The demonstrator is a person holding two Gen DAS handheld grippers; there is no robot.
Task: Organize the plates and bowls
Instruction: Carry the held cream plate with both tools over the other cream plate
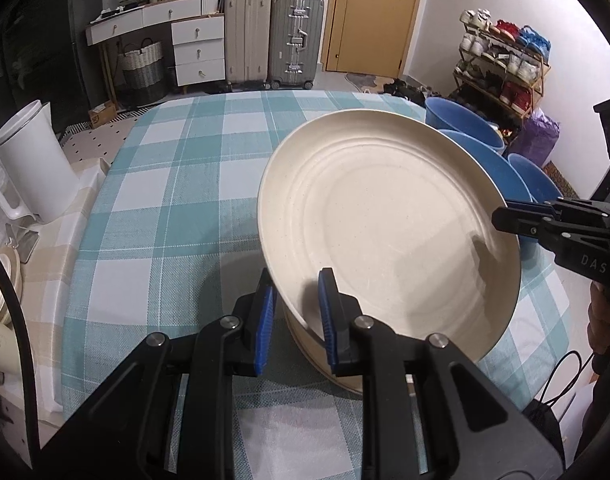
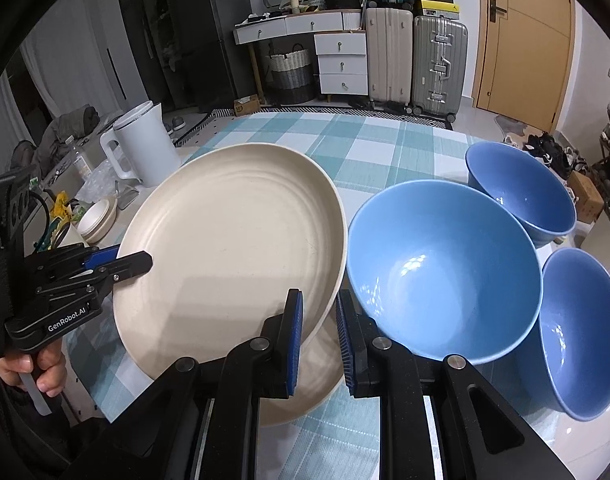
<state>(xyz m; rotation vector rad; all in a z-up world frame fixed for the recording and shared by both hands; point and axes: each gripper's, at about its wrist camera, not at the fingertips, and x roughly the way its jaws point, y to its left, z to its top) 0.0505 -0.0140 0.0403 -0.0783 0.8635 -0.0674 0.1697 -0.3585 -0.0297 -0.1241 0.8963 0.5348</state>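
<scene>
Two cream plates and three blue bowls to tidy on the checked desk [image 1: 165, 200]. Looks like the plate-stacking step, about partway through. Holding the top plate [image 1: 385, 220] up off the desk with both grippers, tilted, just above the lower plate [image 2: 321, 384], which lies flat on the cloth. Left gripper [image 1: 295, 280] jaws closed on the rim on one side; right gripper [image 2: 319, 300] jaws pinching the rim on the other side. Next, probably: make the top plate level, bring it down slowly into the lower plate with the rims lined up, then open both jaws and slide them out to the sides. Best to go gently on the right, with the big bowl [image 2: 445, 272] just beside that rim and easy to bump. After that, likely the bowls: far bowl [image 2: 521, 196] and side bowl [image 2: 581, 332] near the big one, none nested yet. As for the top plate: round, wide and shallow, pale cream with tiny specks, soft rings inside, a low raised rim, clean and empty. Looks smooth, so maybe slippery in the jaws.
</scene>
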